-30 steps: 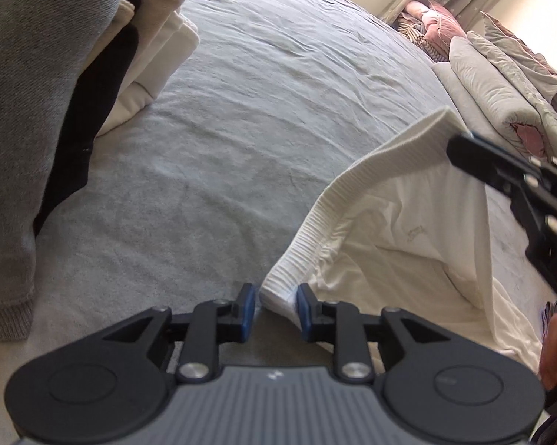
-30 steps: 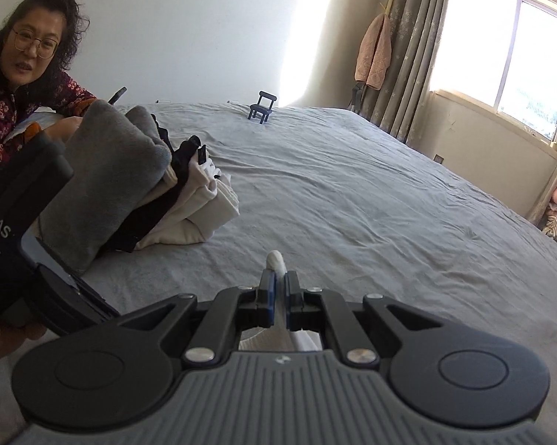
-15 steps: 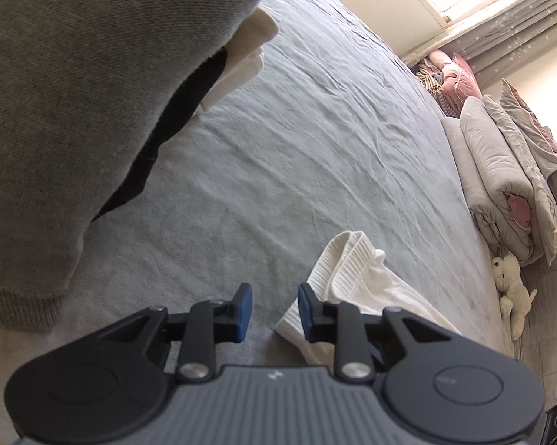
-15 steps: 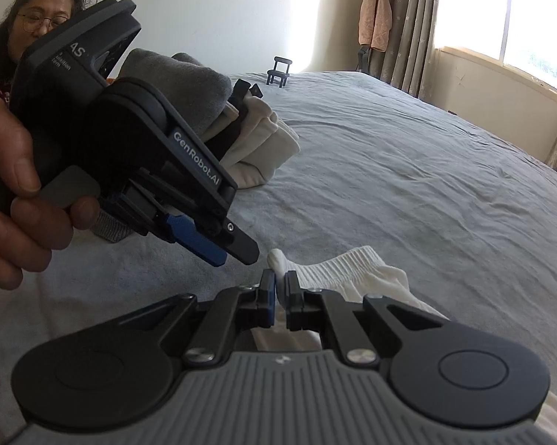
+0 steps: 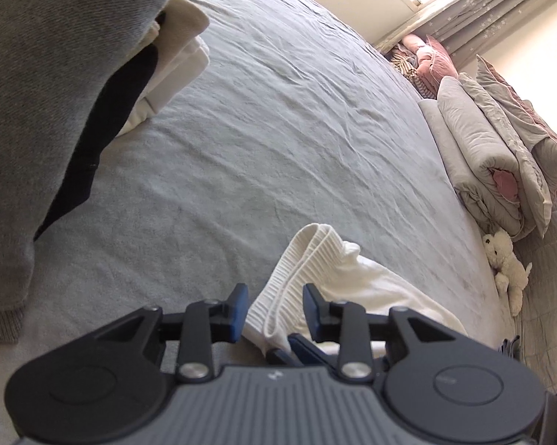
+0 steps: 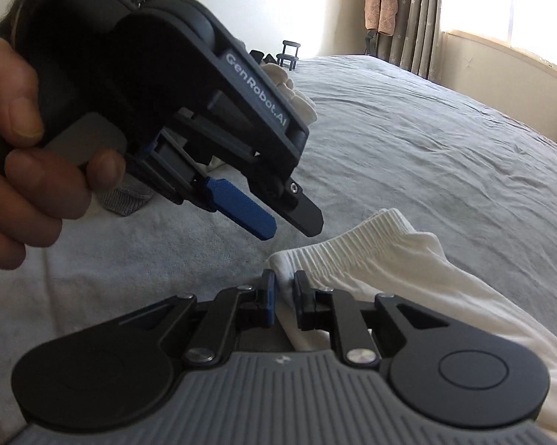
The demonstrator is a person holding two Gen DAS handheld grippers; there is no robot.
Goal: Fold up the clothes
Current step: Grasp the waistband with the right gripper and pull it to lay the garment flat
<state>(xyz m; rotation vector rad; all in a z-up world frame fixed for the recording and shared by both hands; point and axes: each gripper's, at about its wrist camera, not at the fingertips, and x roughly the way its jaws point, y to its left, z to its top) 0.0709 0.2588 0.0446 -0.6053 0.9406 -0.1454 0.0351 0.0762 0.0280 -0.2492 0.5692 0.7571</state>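
A white cotton garment with a ribbed elastic waistband (image 5: 308,278) lies on the wide grey bedsheet (image 5: 259,129), its folded waistband edge pointing away from both cameras and the rest of the cloth trailing back underneath the tools. In the left wrist view the left gripper (image 5: 274,309) has its blue-padded fingers (image 5: 237,309) spread apart on either side of the ribbed band; neither pad presses the cloth, and the band simply lies in the gap between them. In the right wrist view the right gripper (image 6: 282,293) has its fingers drawn in to a narrow gap around one corner of the same waistband (image 6: 352,248); the cloth sits between the pads, but a sliver of space shows on each side, so a firm pinch cannot be confirmed.

From the right wrist camera the left gripper (image 6: 291,222) appears again, held in the person's hand (image 6: 30,159), hovering above the sheet just beside the waistband corner with its blue pad and black finger parted.

A stack of folded clothes (image 5: 74,74), grey knit on top with black and cream layers below, rests on the bed well apart from the white garment. Along the far side of the bed lie rolled grey and pink quilts (image 5: 500,141) and a small white plush toy (image 5: 508,263). A tiny dark chair-shaped stand (image 6: 288,53) sits on the sheet in the distance
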